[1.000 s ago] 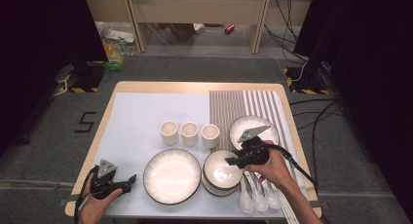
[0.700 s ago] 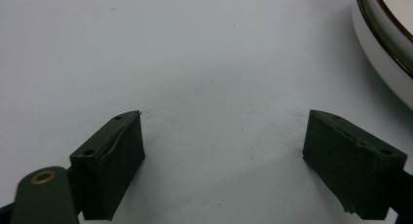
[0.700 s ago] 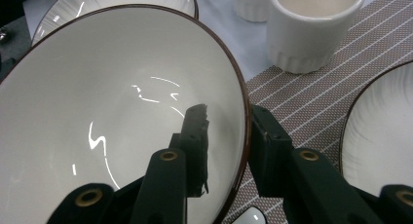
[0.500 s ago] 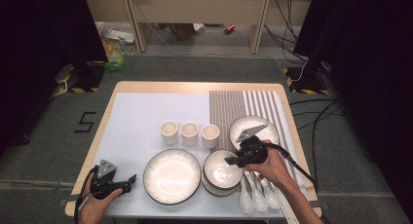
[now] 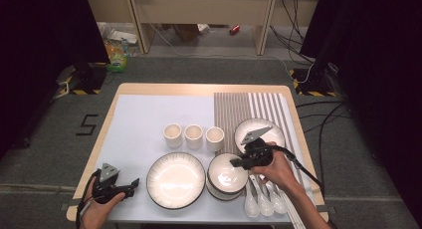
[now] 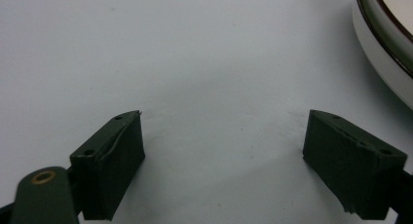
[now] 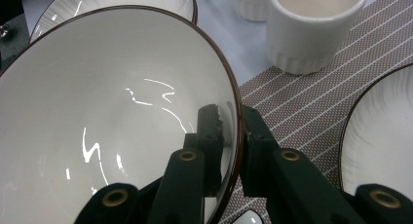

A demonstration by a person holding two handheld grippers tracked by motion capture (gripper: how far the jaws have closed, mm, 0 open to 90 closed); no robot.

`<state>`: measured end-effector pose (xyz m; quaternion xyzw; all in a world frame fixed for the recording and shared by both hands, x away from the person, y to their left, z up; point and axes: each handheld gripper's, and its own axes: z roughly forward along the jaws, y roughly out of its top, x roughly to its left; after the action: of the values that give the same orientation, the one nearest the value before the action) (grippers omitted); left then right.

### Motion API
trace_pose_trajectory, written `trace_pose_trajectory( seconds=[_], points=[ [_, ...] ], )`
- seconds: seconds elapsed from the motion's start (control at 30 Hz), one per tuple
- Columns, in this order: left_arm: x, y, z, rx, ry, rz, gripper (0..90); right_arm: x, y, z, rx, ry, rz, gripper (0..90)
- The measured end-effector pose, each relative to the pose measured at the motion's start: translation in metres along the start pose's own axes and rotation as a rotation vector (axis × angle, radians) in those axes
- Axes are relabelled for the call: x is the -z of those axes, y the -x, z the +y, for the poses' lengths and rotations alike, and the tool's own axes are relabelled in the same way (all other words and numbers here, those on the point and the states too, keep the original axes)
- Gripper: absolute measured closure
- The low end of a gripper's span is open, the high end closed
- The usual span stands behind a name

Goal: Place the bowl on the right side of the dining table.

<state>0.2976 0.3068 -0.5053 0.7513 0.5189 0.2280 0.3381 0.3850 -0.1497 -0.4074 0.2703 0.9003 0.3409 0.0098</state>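
- Bowl (image 7: 112,112) sat at the worktop's (image 5: 139,119) near edge, between the big plate (image 5: 175,179) and the spoons (image 5: 263,201); its rim was pinched by the right tongs (image 7: 233,131), jaws just closing onto it.
- Lift not yet done, I'd judge.
- Left tongs (image 6: 221,156) gaped wide, empty, resting on the pale mat.
- Striped placemat (image 5: 239,114) on the right; grey carpet and cables around.

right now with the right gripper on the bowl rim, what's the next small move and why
Probably lift the bowl straight up. The right gripper has just been closing and now pinches the rim, one jaw inside, one outside; cups and spoons sit close by.
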Motion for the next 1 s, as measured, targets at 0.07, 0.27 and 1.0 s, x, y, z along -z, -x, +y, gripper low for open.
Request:
trace_pose_trajectory(
  seconds=[0.07,0.27,1.0],
  points=[
    [0.0,0.0002,-0.0001,0.001,0.002,0.0,13.9,-0.0001,-0.0003,-0.0001,0.004,0.006,-0.001,81.4],
    [-0.0005,0.0007,-0.0003,0.003,0.009,0.006,14.0,0.0008,-0.002,0.0028,0.035,0.02,-0.015,82.4],
    [-0.0005,0.0005,-0.0003,0.004,0.008,0.003,13.9,0.0061,-0.0001,0.0055,0.041,0.066,0.008,81.3]
  ],
)
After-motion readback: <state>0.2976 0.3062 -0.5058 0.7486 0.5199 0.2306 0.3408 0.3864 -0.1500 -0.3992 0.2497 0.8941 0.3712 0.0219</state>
